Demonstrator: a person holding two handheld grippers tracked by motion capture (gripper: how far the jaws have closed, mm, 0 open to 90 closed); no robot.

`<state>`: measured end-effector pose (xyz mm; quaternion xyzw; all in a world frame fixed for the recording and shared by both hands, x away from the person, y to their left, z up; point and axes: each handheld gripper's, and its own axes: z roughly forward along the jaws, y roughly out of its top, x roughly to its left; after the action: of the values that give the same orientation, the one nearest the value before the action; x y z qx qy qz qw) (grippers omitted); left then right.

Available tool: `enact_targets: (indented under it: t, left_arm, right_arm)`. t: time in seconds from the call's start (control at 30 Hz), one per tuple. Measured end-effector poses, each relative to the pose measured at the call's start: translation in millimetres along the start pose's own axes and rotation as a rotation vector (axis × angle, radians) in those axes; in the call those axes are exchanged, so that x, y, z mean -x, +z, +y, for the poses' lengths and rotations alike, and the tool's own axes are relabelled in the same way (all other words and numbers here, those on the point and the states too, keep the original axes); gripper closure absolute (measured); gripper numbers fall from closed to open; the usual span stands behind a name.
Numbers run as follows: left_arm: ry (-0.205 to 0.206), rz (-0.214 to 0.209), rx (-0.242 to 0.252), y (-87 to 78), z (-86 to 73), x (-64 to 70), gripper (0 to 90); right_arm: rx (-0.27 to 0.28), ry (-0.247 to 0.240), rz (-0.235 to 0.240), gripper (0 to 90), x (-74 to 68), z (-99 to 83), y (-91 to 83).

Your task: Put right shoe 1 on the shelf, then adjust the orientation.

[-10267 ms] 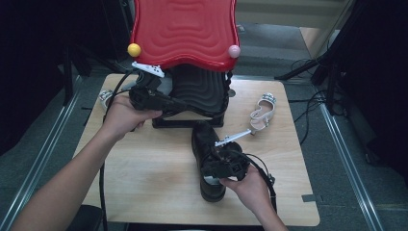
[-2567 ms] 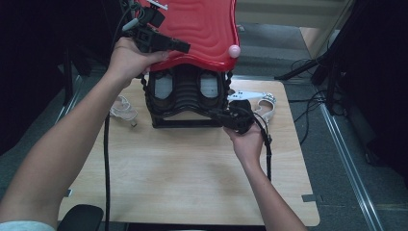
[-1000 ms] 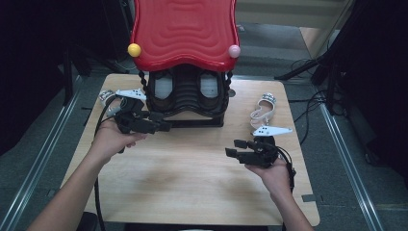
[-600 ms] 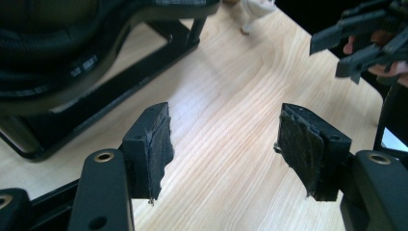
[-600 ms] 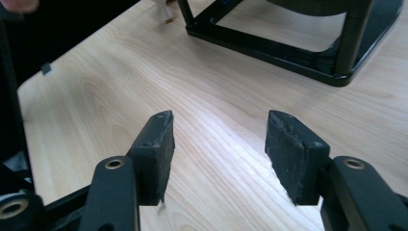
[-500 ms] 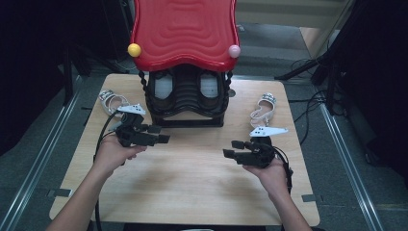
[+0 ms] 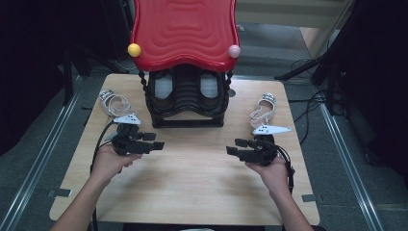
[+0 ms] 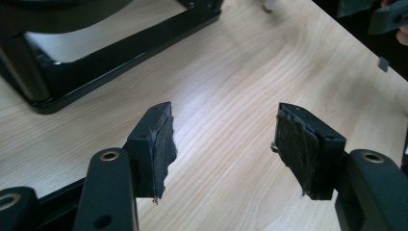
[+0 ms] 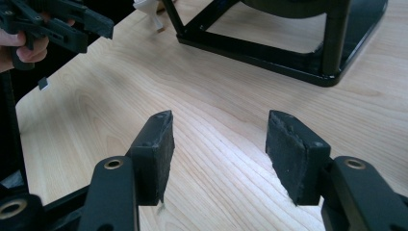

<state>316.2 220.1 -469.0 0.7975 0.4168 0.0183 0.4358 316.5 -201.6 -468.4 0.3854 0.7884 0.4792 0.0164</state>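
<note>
High view: overhead from the person's side, facing forward and down on the table [image 7: 192, 192].
Left gripper view: low, close over the wood, facing the rack [image 8: 96, 72].
Right gripper view: low, close, mirrored angle.
Shared: rack base, tabletop.

Both grippers black w/ brass-ringed screw holes, frayed dark pads [image 8: 296, 139], grey triangular top plates [image 7: 272, 129], black cables [image 7: 99, 144]; forearms bare.

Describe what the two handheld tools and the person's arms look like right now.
Both the left tool and the right tool are black, each with two blocky jaws faced with worn dark pads, brass-coloured rivets, a grey three-cornered plate on top and a trailing black cable. The forearms are bare, no sleeves visible.
</note>
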Motion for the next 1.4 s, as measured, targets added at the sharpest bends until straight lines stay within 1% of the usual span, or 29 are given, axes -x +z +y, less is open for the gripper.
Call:
enact_targets:
  t: [0.03,0.13,0.2,0.23,0.37,0.43,0.5,0.53,0.6,0.63,0.67,0.73,0.77,0.8,0.87,0.93,1.0,1.07,1.17,1.23,1.27,1.33,1.4]
  left_arm:
    - [0.004,0.009,-0.004,-0.1,-0.7,-1.8,39.9]
    - [-0.018,0.013,-0.005,-0.5,-2.6,-6.1,42.1]
    - [-0.021,0.023,-0.004,-1.2,-3.1,-8.0,43.1]
    - [-0.022,0.028,-0.005,-1.8,-3.3,-9.0,43.7]
    - [-0.041,0.025,-0.008,-4.5,-4.2,-13.2,45.1]
    - [-0.044,0.037,-0.009,-6.4,-5.1,-15.0,46.0]
    - [-0.069,0.037,-0.019,-9.0,-5.6,-18.3,51.0]
    - [-0.083,0.035,-0.021,-10.3,-5.6,-19.8,56.7]
    - [-0.090,0.044,-0.001,-13.8,-5.9,-22.7,65.3]
    - [-0.096,0.043,0.007,-15.2,-5.6,-24.0,70.7]
    - [-0.103,0.037,0.016,-16.9,-5.1,-25.8,73.4]
    - [-0.094,0.066,0.022,-19.7,-4.2,-29.3,80.5]
    - [-0.094,0.062,0.032,-20.9,-4.3,-32.7,82.7]
    - [-0.109,0.071,0.041,-21.8,-4.5,-36.2,83.4]
    - [-0.118,0.097,0.046,-23.8,-4.8,-44.0,87.7]
    - [-0.134,0.125,0.056,-25.3,-4.7,-51.5,89.8]
    - [-0.147,0.149,0.064,-26.3,-3.1,-58.1,89.9]
    - [-0.149,0.175,0.077,-27.2,0.3,-63.6,90.0]
    - [-0.177,0.172,0.099,-29.0,7.7,-70.8,90.0]
    - [-0.181,0.177,0.098,-28.6,12.7,-75.5,90.0]
    - [-0.189,0.189,0.095,-27.0,15.8,-78.3,90.0]
    - [-0.197,0.193,0.101,-24.9,19.5,-82.3,90.0]
    - [-0.195,0.215,0.094,-21.9,23.6,-86.2,90.0]
  right_arm:
    - [0.000,0.002,-0.004,44.4,0.7,-0.3,-0.2]
    - [0.004,0.000,-0.005,44.4,2.1,-0.8,-0.5]
    - [0.005,-0.004,-0.003,44.4,2.0,-0.8,-0.5]
    - [0.003,-0.005,-0.005,44.4,1.8,-0.9,-0.5]
    - [-0.018,-0.001,-0.009,43.5,2.6,-1.6,1.5]
    - [-0.028,0.007,-0.007,43.5,3.5,-2.1,2.5]
    - [-0.033,0.010,-0.003,43.5,3.6,-2.5,3.5]
    - [-0.034,0.004,-0.003,43.5,3.6,-2.6,4.1]
    - [-0.043,0.007,-0.003,43.4,2.9,-2.7,4.6]
    - [-0.043,0.008,-0.002,43.5,2.7,-2.7,4.8]
    - [-0.043,0.008,-0.001,43.4,2.7,-2.7,4.7]
    - [-0.038,0.008,0.003,43.3,2.9,-2.7,4.2]
    - [-0.039,0.008,0.001,43.4,2.7,-2.7,3.8]
    - [-0.035,0.003,-0.001,43.8,2.6,-2.6,3.7]
    - [-0.035,-0.001,-0.003,44.3,2.7,-2.5,3.6]
    - [-0.043,0.002,-0.009,44.3,2.2,-2.7,3.7]
    - [-0.046,-0.008,-0.012,44.3,2.3,-3.0,4.5]
    - [-0.053,-0.008,-0.014,44.3,1.5,-3.3,5.1]
    - [-0.055,-0.015,-0.021,44.2,1.6,-4.0,5.8]
    - [-0.058,-0.009,-0.023,44.2,1.3,-4.7,5.2]
    - [-0.059,-0.009,-0.024,44.2,1.5,-4.9,4.7]
    - [-0.055,-0.005,-0.028,44.2,2.1,-5.2,4.0]
    - [-0.057,-0.003,-0.032,44.1,2.6,-5.6,3.1]
